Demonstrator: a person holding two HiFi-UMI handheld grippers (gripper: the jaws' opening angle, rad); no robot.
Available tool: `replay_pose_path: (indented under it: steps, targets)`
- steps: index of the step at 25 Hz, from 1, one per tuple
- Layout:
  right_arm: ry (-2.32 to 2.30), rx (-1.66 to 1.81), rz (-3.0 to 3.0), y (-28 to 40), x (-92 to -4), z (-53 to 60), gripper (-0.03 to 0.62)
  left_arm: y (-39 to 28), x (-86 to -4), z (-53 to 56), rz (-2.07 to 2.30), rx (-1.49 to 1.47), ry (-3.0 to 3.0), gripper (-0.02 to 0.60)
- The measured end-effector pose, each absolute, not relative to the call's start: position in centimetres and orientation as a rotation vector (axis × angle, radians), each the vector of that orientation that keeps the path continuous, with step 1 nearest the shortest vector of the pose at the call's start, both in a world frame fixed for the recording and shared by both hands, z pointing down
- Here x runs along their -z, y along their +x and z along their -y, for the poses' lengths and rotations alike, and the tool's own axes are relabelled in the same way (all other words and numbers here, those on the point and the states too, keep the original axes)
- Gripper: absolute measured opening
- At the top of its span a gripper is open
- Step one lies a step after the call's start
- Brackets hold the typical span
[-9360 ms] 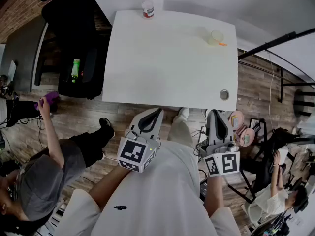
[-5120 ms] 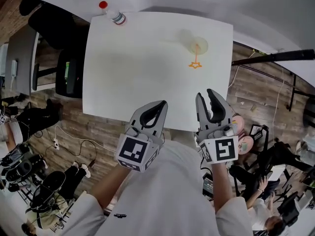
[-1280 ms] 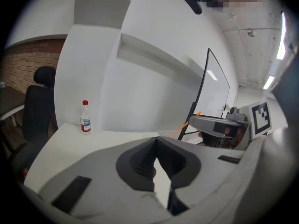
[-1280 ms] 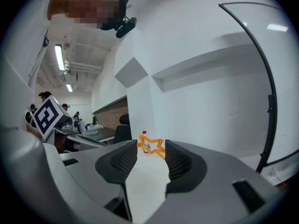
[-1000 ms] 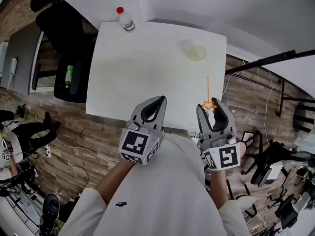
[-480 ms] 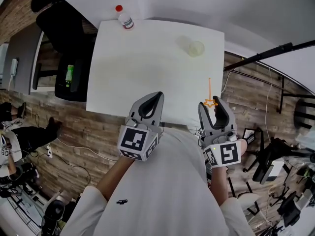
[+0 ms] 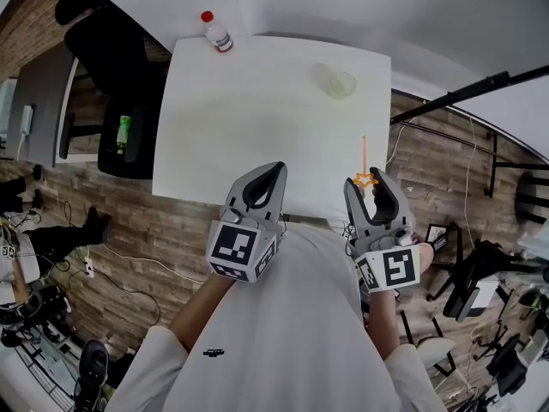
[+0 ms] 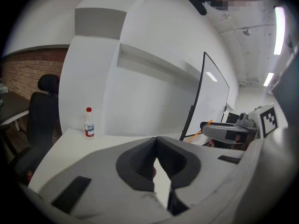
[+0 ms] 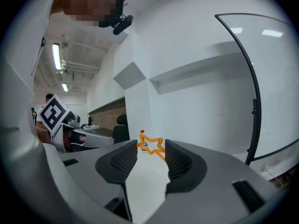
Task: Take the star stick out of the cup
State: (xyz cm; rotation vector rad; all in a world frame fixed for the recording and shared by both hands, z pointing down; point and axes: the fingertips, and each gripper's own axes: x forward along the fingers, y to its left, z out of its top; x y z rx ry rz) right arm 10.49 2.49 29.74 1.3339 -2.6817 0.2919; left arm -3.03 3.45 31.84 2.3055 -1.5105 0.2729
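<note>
The orange star stick (image 7: 364,157) is out of the clear cup (image 7: 341,84), which stands empty at the table's far right. My right gripper (image 7: 367,181) hovers over the table's near right edge, shut on the stick's star end, with the shaft pointing away toward the cup. In the right gripper view the star (image 9: 156,140) spans the gap between the tips of that gripper (image 9: 151,145) and touches both jaws. My left gripper (image 7: 274,168) is at the near edge, left of it. Its tips meet on nothing in the left gripper view (image 8: 155,139).
On the far left corner of the white table (image 7: 257,110) stands a small red-capped bottle (image 7: 217,34), also seen in the left gripper view (image 8: 88,123). A black office chair (image 7: 120,67) is left of the table. A black stand (image 7: 455,101) reaches in from the right.
About five seconds ago the stick stood in the cup with its star on the table; now it is in my right gripper. Over the last second both grippers have barely moved.
</note>
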Motion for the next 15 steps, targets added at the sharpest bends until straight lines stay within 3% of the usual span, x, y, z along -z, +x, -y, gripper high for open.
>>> replay_pose_path:
  steps: [15]
  targets:
    - [1.337,-0.295,2.675,10.5,-30.1,-1.3,0.187,-2.1,-32.2,-2.5,1.478,-0.292,2.320,0.003]
